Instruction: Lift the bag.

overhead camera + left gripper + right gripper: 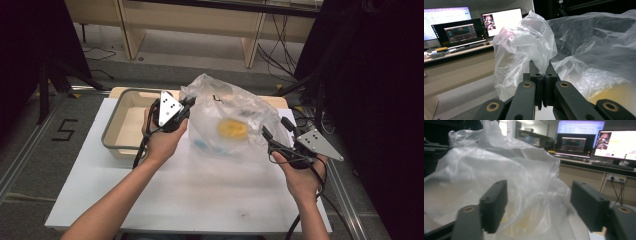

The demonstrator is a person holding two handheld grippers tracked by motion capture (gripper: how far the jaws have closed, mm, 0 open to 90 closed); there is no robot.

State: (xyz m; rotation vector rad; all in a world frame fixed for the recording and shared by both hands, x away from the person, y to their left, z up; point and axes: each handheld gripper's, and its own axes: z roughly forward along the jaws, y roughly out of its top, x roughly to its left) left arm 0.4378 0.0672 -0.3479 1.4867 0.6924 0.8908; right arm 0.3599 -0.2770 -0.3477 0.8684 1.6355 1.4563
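Clear plastic bag (227, 117) sits puffed up near the middle of the table (190, 200), toward the far edge, with something yellow (232, 129) and a bit of blue (201, 145) blurred inside it. Left tool (187, 106) is clenched on a bunched fold of the bag at its left upper part; in the left gripper view the jaws are pressed together with the film (524, 47) pinched between the tips and rising above them. Right tool (272, 132) is released, jaws spread wide, at the bag's right side; in the right gripper view the bag (499, 170) lies between and beyond the two jaws, touching or not I cannot tell. Wooden tray (125, 120) with a grey rim sits at the table's far left corner, just left of the bag, behind the left hand (162, 140). Right hand (300, 175) is near the right edge. Monitors (461, 30) on a desk in the background of both gripper views
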